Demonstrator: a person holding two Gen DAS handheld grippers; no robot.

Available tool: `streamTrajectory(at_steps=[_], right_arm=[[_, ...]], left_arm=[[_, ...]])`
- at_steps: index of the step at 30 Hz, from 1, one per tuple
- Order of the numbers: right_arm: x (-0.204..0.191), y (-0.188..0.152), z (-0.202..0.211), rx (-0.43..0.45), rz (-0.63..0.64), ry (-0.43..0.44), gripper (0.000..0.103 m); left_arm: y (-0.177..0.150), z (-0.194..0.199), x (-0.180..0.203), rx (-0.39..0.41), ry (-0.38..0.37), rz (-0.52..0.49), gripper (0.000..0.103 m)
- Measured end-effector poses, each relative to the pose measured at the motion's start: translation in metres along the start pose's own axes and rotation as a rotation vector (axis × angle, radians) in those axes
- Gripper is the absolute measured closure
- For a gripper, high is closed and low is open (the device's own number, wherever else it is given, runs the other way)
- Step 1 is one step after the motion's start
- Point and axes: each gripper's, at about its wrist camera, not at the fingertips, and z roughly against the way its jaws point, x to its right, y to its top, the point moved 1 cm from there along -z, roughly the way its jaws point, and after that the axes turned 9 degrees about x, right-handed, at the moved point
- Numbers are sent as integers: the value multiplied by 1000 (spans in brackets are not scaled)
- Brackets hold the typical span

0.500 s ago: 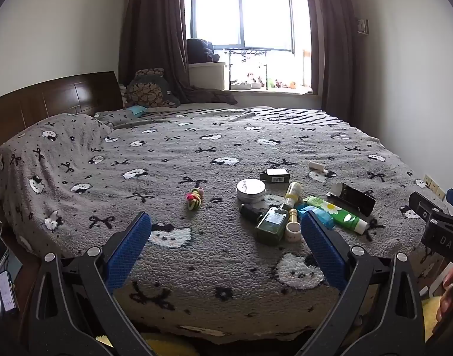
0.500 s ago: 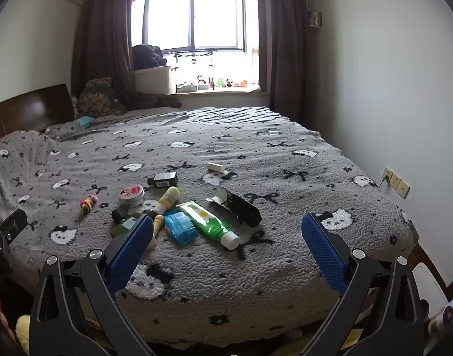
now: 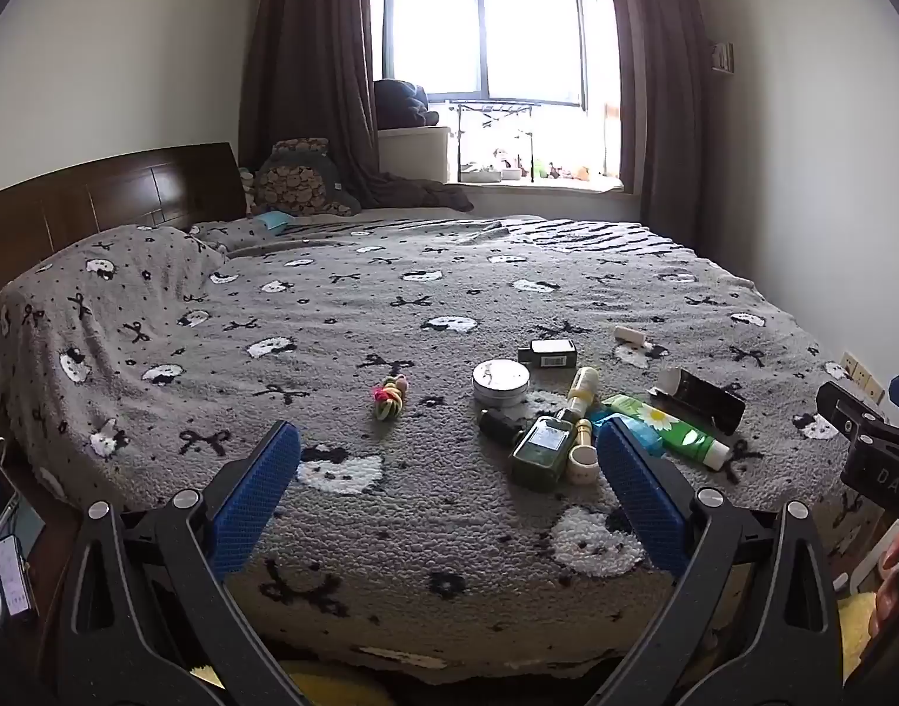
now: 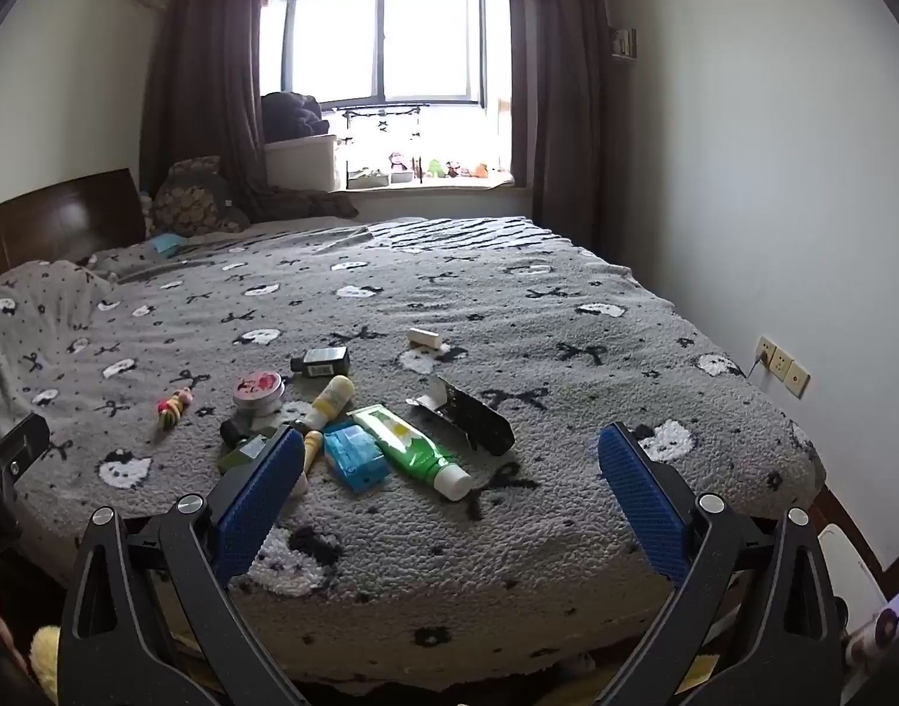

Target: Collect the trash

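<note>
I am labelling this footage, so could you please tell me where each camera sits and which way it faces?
Left wrist: on the left gripper at the foot of the bed, facing the window; its open blue pads frame the view, and the right gripper's side shows at the right edge.
Right wrist: on the right gripper, further right, same heading; open pads, with the left gripper's side at the left edge.
Shared: the green tube, round tin and black carton.
</note>
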Motion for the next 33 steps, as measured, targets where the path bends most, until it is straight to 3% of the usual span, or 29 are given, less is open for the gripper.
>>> streamTrajectory(at_steps=[33], right_arm=[[-4, 4, 5, 17, 6, 9, 3]], left_arm=[[4, 2, -2, 10, 5, 1, 7]])
